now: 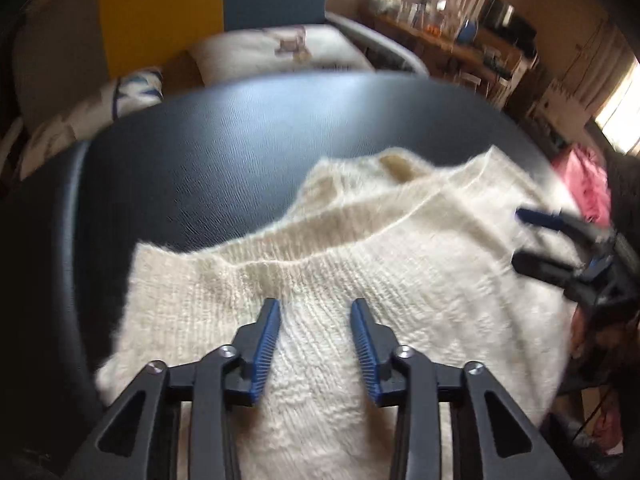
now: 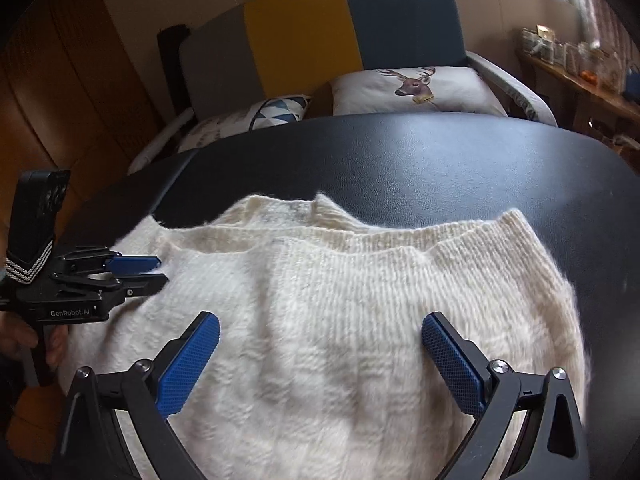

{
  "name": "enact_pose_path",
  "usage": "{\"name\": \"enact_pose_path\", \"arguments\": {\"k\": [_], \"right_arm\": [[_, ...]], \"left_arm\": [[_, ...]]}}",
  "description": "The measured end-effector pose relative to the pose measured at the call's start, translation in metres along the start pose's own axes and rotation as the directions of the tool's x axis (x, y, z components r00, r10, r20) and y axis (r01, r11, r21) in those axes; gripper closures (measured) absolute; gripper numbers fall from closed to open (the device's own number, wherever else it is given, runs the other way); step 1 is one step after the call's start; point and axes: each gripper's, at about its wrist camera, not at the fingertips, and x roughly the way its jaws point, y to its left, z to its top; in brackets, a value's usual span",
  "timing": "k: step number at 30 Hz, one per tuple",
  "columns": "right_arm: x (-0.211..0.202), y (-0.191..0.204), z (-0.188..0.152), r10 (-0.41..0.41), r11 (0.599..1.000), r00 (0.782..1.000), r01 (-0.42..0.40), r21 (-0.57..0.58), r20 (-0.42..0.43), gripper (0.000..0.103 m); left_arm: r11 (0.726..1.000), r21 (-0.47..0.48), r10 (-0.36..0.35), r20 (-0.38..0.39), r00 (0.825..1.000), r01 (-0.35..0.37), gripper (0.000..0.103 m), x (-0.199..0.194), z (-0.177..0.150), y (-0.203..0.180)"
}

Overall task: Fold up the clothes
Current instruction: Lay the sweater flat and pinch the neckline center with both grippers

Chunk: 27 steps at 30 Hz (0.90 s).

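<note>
Your left gripper hangs low over the near half of a cream knitted sweater, its blue pads set a moderate gap apart with nothing between them; your right gripper hovers beside it with its fingers spread wide and equally empty. The sweater lies on the black table, already doubled so that two ribbed edges run across its far side, one just short of the other. Beyond the table sit a deer-print cushion and a yellow and blue chair. The risk from here looks to be a shallow pinch: the knit is thick and fuzzy, so pads that close on the top layer alone would peel it off the one beneath and undo the fold, while a lopsided lift could drag the loose fabric askew
</note>
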Motion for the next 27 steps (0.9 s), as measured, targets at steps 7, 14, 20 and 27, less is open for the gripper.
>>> {"name": "enact_pose_path", "arguments": {"k": [7, 14, 20, 27], "right_arm": [[-0.006, 0.008, 0.004, -0.018, 0.999, 0.999, 0.019, -0.027, 0.036, 0.087], [0.019, -0.012, 0.011, -0.103, 0.994, 0.995, 0.103, 0.043, 0.004, 0.102], [0.009, -0.024, -0.005, 0.011, 0.994, 1.0, -0.012, 0.11, 0.017, 0.102], [-0.018, -0.022, -0.014, 0.057, 0.995, 0.998, -0.058, 0.084, 0.02, 0.102]], "left_arm": [[0.997, -0.069, -0.027, 0.148, 0.989, 0.037, 0.099, -0.02, -0.013, 0.002], [0.993, -0.117, 0.054, 0.242, 0.969, -0.026, 0.098, -0.012, -0.009, 0.005], [0.995, -0.093, 0.047, 0.191, 0.98, -0.029, 0.098, 0.007, -0.02, 0.006], [0.993, -0.112, -0.001, 0.192, 0.981, 0.023, 0.097, -0.017, -0.046, 0.0]]}}
